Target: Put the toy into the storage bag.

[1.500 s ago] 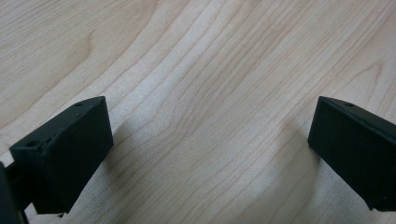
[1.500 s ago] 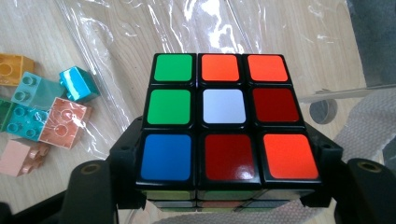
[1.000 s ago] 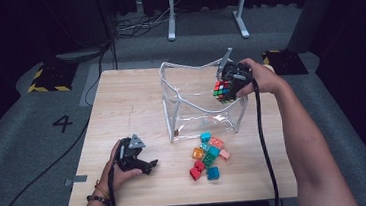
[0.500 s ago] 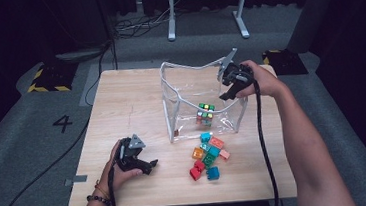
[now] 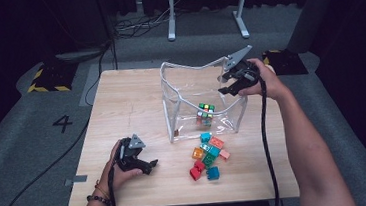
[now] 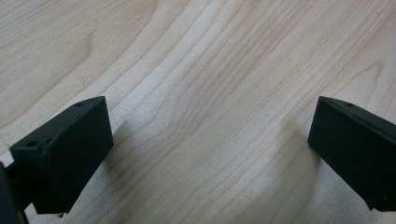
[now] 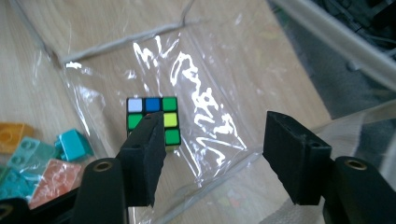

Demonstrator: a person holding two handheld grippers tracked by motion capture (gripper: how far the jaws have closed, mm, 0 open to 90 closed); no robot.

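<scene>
A scrambled puzzle cube (image 5: 205, 112) (image 7: 154, 119) lies on the floor of a clear plastic bag (image 5: 185, 90) that stands open on the wooden table (image 5: 130, 97). My right gripper (image 5: 226, 90) (image 7: 215, 158) hovers over the bag's right rim, well above the cube. Its jaws have just been closing a little, they stand apart, and nothing is between them. My left gripper (image 5: 151, 165) (image 6: 210, 154) rests open on bare wood near the table's front left, with nothing in it.
A pile of several coloured toy bricks (image 5: 208, 156) (image 7: 37, 163) lies in front of the bag. A cable trails from each gripper. Beyond the table stand a metal frame (image 5: 202, 6) and dark floor.
A second ago the cube was in the right gripper above the bag. It was let go and now lies on the bag's floor. The left gripper has not moved.
</scene>
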